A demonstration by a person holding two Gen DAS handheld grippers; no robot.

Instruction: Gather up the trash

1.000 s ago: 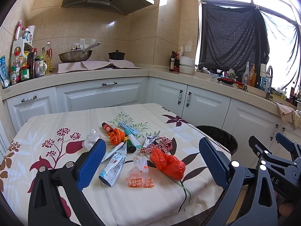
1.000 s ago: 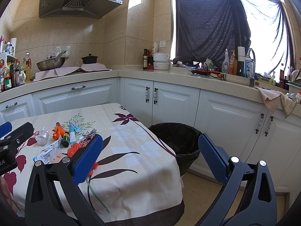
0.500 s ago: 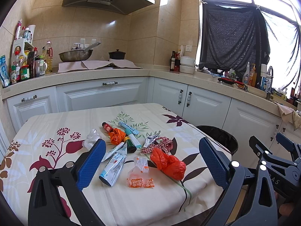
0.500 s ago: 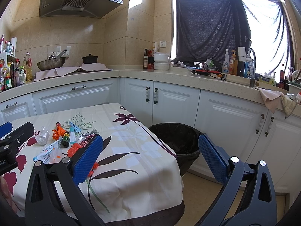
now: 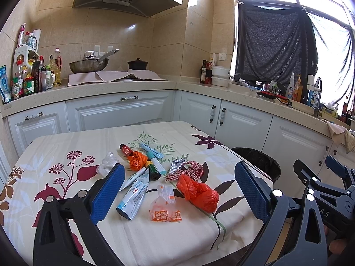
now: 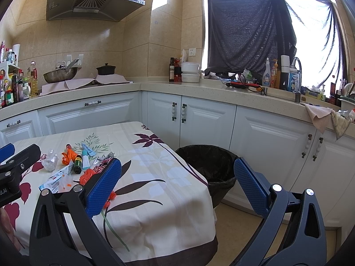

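Trash lies in a heap on the floral tablecloth (image 5: 66, 146): a red plastic bag (image 5: 198, 191), an orange snack packet (image 5: 165, 210), a toothpaste tube (image 5: 134, 196), a dark small bottle (image 5: 153, 170), an orange wrapper (image 5: 137, 159), a clear crumpled bag (image 5: 107, 160) and a checked ribbon (image 5: 192, 170). My left gripper (image 5: 177, 190) is open and empty, held above the heap's near side. My right gripper (image 6: 177, 184) is open and empty, off the table's right edge. A black-lined trash bin (image 6: 208, 161) stands on the floor beside the table.
White cabinets (image 6: 199, 117) and a stone counter (image 6: 221, 88) wrap the room behind the table. A wok (image 5: 88, 65) and pot (image 5: 137, 64) sit on the stove. Bottles (image 5: 26, 77) crowd the left counter. A sink tap (image 6: 296, 71) is at the right.
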